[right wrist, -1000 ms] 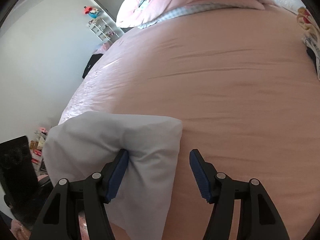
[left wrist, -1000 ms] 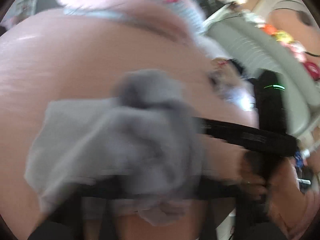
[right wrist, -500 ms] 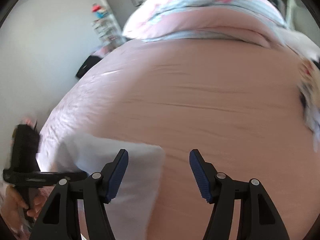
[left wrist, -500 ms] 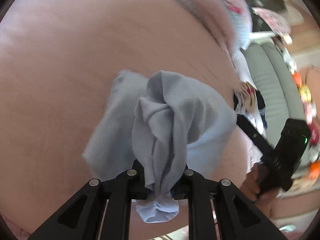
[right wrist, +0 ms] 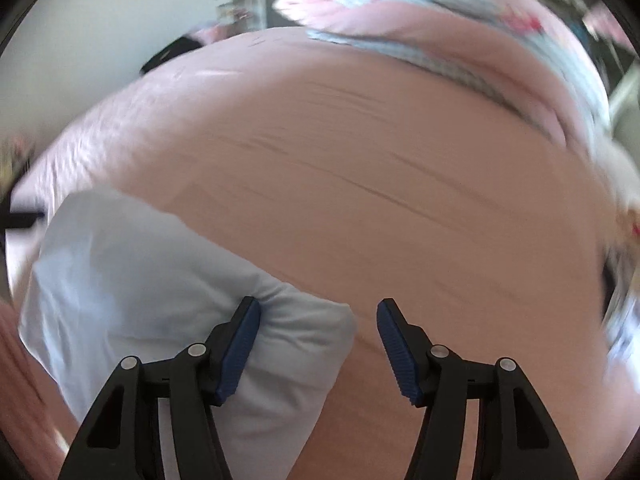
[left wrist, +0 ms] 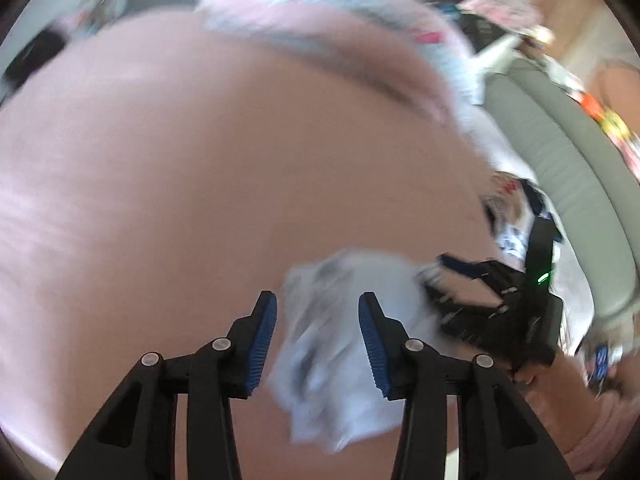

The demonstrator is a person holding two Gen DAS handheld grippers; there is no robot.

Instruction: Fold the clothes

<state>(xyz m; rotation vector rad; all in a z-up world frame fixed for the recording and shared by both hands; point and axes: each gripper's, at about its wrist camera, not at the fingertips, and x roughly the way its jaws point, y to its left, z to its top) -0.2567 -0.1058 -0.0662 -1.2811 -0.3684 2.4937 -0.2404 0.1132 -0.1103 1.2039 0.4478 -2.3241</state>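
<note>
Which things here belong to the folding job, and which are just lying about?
In the job:
- pale blue garment on the bed
- pink bedsheet, the work surface
- left gripper, open
- right gripper, open

Lying about:
- pillows at the head of the bed
- grey sofa
- patterned clothes by the bed's edge

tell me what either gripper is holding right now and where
Nothing. Both the left gripper and right gripper are open; the pale cloth lies loose on the bed.
</note>
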